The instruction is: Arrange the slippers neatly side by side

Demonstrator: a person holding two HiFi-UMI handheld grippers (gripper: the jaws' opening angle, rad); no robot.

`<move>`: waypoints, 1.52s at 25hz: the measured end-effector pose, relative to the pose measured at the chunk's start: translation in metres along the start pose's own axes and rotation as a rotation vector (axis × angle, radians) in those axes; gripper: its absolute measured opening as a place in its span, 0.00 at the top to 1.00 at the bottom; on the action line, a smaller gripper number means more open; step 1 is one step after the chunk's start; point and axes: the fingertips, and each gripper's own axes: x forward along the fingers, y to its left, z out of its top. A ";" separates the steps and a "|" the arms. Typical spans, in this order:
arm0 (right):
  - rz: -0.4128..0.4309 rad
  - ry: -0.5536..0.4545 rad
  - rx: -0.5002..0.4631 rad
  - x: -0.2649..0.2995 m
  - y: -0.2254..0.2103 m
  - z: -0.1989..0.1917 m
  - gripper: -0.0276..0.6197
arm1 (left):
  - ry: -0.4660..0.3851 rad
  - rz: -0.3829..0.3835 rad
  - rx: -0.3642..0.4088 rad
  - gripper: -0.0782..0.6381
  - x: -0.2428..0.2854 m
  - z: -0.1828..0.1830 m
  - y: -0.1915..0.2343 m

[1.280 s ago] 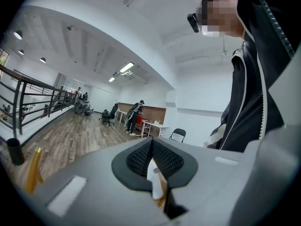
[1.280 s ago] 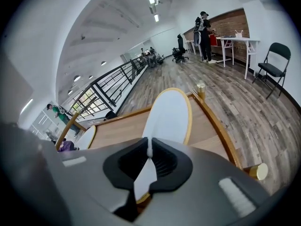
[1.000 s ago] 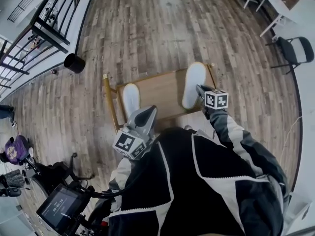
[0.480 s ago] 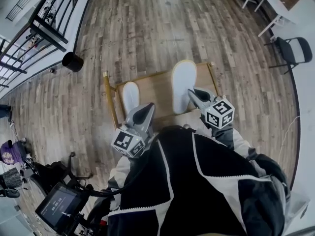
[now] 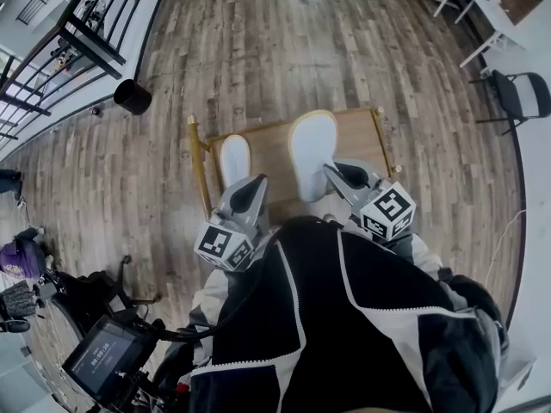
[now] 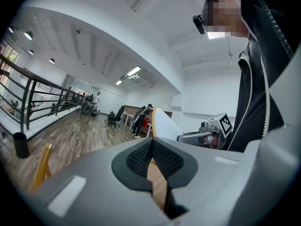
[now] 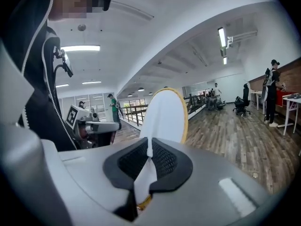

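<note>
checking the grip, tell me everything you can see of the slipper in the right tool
The slipper is a long white oval with a thin tan edge, and it looks soft and cloth-like. The right tool is shut on one end, pinching the white fabric, and the rest juts out beyond the jaws. It is held above the low wooden table, apart from the other slipper.

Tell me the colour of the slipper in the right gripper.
The slipper is white with a thin tan rim, clearest in the right gripper view.
</note>
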 end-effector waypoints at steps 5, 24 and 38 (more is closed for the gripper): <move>0.023 0.074 0.080 0.038 -0.001 -0.035 0.92 | 0.005 0.023 -0.002 0.87 -0.016 -0.006 0.009; -0.105 0.557 0.319 0.213 -0.024 -0.232 0.92 | 0.074 0.152 -0.019 0.87 -0.097 -0.013 0.045; -0.165 0.663 0.268 0.228 -0.047 -0.265 0.92 | 0.093 0.150 -0.005 0.87 -0.119 -0.032 0.049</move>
